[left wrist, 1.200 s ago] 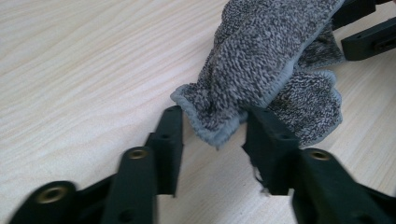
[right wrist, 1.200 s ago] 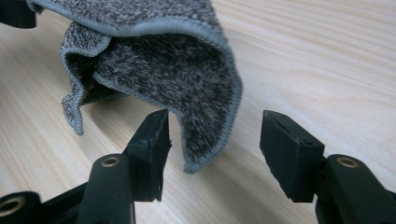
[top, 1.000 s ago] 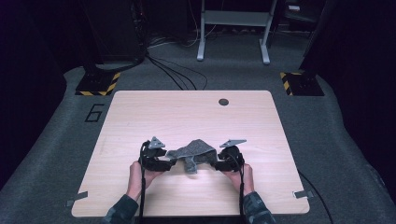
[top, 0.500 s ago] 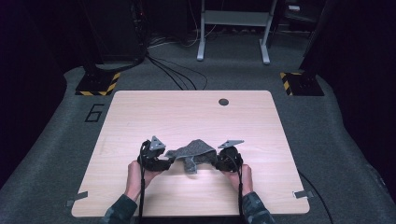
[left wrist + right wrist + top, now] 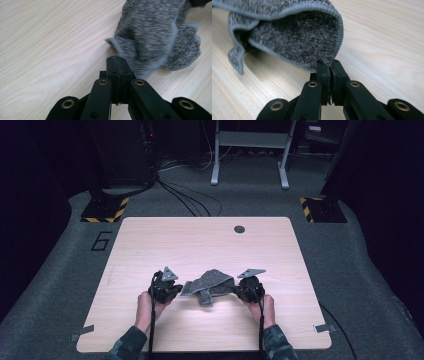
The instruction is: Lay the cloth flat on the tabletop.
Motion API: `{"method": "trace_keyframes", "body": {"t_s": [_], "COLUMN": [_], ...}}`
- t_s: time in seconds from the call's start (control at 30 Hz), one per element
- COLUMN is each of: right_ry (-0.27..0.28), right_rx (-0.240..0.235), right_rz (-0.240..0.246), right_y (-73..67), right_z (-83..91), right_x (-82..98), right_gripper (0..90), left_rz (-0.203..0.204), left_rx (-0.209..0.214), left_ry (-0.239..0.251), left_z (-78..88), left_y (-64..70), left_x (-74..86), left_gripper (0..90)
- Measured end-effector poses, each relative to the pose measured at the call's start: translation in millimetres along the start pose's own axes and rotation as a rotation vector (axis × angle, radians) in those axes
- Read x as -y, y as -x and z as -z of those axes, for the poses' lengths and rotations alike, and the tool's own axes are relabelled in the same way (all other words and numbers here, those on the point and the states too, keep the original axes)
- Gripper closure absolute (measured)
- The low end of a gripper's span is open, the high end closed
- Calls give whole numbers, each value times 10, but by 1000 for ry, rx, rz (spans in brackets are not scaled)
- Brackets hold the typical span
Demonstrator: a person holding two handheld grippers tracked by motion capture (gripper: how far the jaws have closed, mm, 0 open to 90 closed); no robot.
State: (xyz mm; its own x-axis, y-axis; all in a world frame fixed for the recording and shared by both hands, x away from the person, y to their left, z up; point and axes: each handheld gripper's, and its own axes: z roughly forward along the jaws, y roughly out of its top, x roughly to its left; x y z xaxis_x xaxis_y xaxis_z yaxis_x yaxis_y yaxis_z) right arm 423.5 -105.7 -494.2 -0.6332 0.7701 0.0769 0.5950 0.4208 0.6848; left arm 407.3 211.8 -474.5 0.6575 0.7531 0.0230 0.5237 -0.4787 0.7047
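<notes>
High view: grey cloth bunched on the table, left tool and right tool each at one end, both having just been closing.

Left gripper view: left tool clenched, jaws together, cloth edge right at the tips; whether fabric is pinched, hard to tell.

Right gripper view: right tool grasping the cloth hem between its jaws.

Step in hand, by the look of it: taking hold of both ends. Next: lifting and drawing apart evenly, after checking the left grip.

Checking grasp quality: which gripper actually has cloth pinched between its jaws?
The right gripper: the grey cloth hem runs into its shut jaws. The left gripper has shut beside the cloth, with nothing visibly between its jaws.
</notes>
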Motion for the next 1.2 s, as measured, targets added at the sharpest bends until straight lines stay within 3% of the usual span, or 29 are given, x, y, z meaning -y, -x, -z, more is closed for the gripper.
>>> {"method": "trace_keyframes", "body": {"t_s": [0.1,0.13,0.2,0.3,0.37,0.47,0.57,0.67,0.77,0.87,1.0,1.07,1.2], "right_ry": [21,23,30,26,27,31,31,29,27,22,25,26,22], "right_rx": [10,15,23,28,23,20,12,12,9,7,17,31,64], "right_rz": [-18,-17,-5,11,6,20,15,16,5,1,25,11,32], "right_y": [63,70,64,15,-20,-48,-50,-46,-35,-18,13,14,99], "right_z": [111,146,191,201,199,187,187,183,179,197,220,245,307], "right_x": [-41,-58,-84,-108,-111,-115,-113,-106,-95,-87,-109,-128,-192], "right_gripper": [877,877,876,875,875,875,874,874,875,875,875,875,875], "left_rz": [31,33,50,17,-24,-71,-87,-74,-80,-114,-106,-96,-84], "left_rx": [11,25,39,62,88,65,44,17,9,-4,-17,-26,-53], "left_ry": [23,26,42,46,22,-4,-47,-67,-56,-25,-7,-1,17], "left_z": [59,89,131,181,174,93,-45,-174,-213,-179,-123,-74,74], "left_y": [-49,-54,-3,161,292,466,515,488,467,480,390,299,116], "left_x": [-13,-21,-33,-35,-23,28,84,114,112,77,1,-47,-182], "left_gripper": [900,861,641,487,446,368,340,386,602,838,871,873,876]}}
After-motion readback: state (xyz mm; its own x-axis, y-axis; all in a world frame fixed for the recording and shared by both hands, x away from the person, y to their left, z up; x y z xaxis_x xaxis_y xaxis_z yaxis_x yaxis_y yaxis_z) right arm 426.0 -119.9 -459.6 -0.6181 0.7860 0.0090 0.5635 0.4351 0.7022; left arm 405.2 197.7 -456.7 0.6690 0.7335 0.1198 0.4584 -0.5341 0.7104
